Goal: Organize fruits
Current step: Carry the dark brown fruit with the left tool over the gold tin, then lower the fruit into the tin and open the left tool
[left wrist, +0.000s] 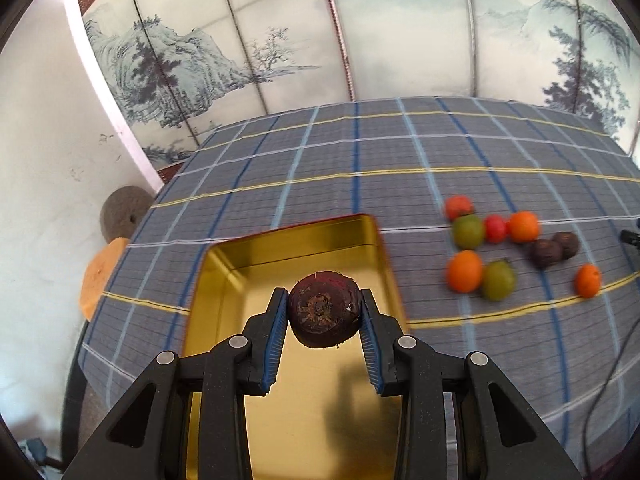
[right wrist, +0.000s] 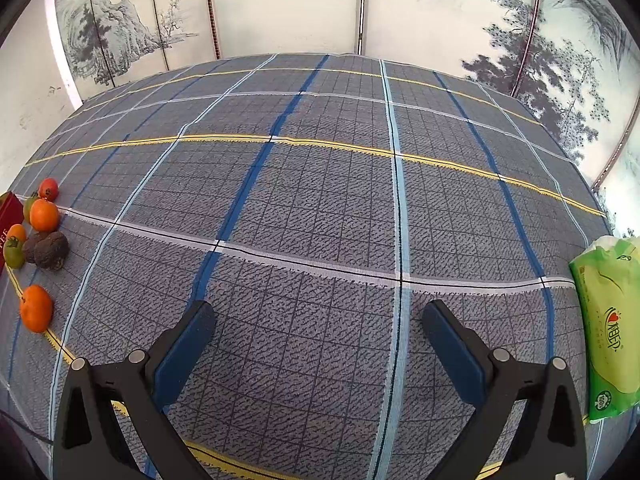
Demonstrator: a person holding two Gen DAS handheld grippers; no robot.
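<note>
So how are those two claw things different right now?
The left gripper is clamped on a dark purple fruit above the gold tin; the right gripper is wide open, empty, over bare tablecloth. Both are black with blue pads.

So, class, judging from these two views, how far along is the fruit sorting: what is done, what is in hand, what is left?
Done: nothing shows inside the gold tin yet. In hand: the left gripper is shut on a dark purple fruit above the tin. Left: nine fruits on the tablecloth, among them an orange one, a green one and two dark ones. The right gripper is open, holding nothing.
</note>
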